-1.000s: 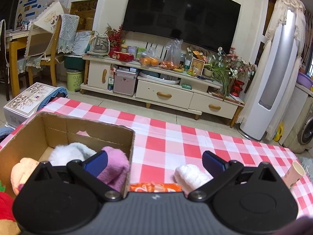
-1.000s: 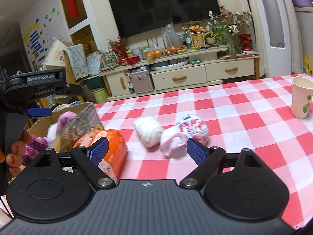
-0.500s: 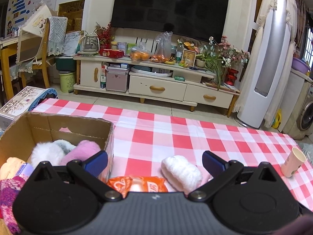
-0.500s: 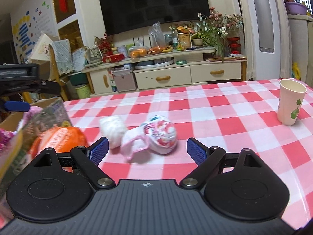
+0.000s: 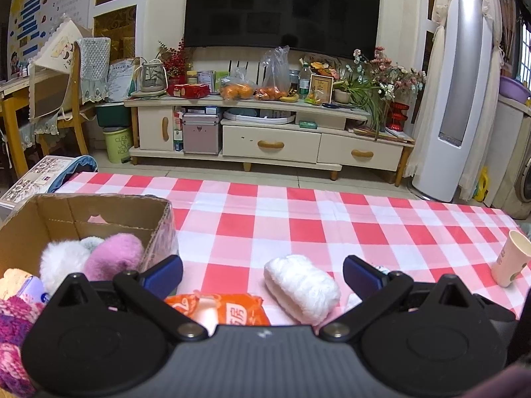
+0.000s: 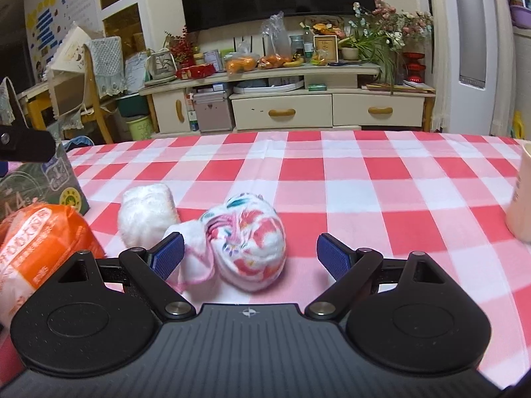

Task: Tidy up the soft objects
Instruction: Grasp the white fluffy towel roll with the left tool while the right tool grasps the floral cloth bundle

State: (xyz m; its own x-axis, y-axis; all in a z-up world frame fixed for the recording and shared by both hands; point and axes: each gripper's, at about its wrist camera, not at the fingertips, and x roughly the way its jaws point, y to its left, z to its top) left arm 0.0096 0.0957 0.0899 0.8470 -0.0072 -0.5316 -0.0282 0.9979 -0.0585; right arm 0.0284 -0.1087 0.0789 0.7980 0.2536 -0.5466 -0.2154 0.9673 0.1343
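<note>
A cardboard box (image 5: 99,214) at the table's left holds several soft items, among them a white fluffy ball (image 5: 61,262) and a pink one (image 5: 114,258). A white fluffy roll (image 5: 302,287) lies on the checked cloth, also in the right wrist view (image 6: 146,212). A floral pink-and-white cloth bundle (image 6: 247,242) lies just ahead of my right gripper (image 6: 249,257), which is open and empty with the bundle between its fingers. An orange packet (image 5: 219,310) lies by the box. My left gripper (image 5: 262,273) is open and empty, above the packet and roll.
A paper cup (image 5: 509,263) stands at the table's right, also at the right edge of the right wrist view (image 6: 521,195). The red-and-white checked table (image 5: 298,219) stretches ahead. A TV cabinet (image 5: 272,132) and a chair (image 5: 56,99) stand beyond on the floor.
My left gripper has drawn back and right from over the box. My right gripper has moved forward and down, bringing the floral bundle between its open fingers.
</note>
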